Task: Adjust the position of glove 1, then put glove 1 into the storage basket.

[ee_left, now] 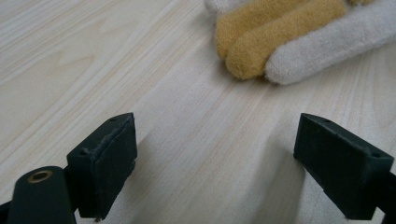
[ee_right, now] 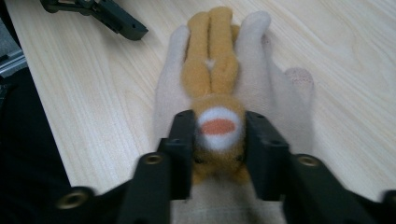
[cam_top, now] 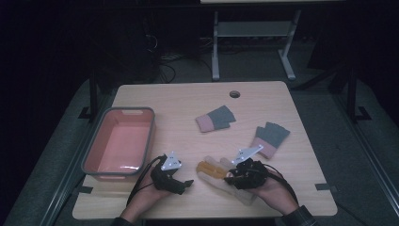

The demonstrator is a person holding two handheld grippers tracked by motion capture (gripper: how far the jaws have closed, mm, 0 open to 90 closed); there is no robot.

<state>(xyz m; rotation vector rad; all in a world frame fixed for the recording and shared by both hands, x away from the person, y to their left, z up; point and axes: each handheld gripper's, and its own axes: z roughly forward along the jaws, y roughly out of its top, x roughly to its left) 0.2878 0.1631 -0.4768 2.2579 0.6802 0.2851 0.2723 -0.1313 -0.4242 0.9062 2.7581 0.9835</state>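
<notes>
Three gloves lie on the wooden table point(cam_top: 188, 99), and none of them is in the pink bin point(cam_top: 120, 141) at its left side, so the sorting, if the bin is where they go, looks barely begun. Nearest the person is a cream glove point(ee_right: 261, 88) with ochre middle fingers, its fingertips pointing toward the left gripper point(cam_top: 181, 182). On top of it sits a fuzzy ochre piece with a white patch and an orange spot, and the right gripper point(ee_right: 219, 135) straddles this piece: its black jaws stand close on either side of it, narrowly parted, and I cannot tell whether the pads truly press the fabric or merely flank it. The left gripper rests low over bare wood just short of the glove's fingertips point(ee_left: 261, 51), its jaws spread wide with nothing between them. Farther back, well apart from both hands, lie two grey fingerless gloves with pink cuffs, one near the table's middle point(cam_top: 215, 118) and one toward the right point(cam_top: 269, 139); both appear untouched. By my reading, everything is left to do: lifting the cream glove, carrying it over, and dealing with the grey pair.
</notes>
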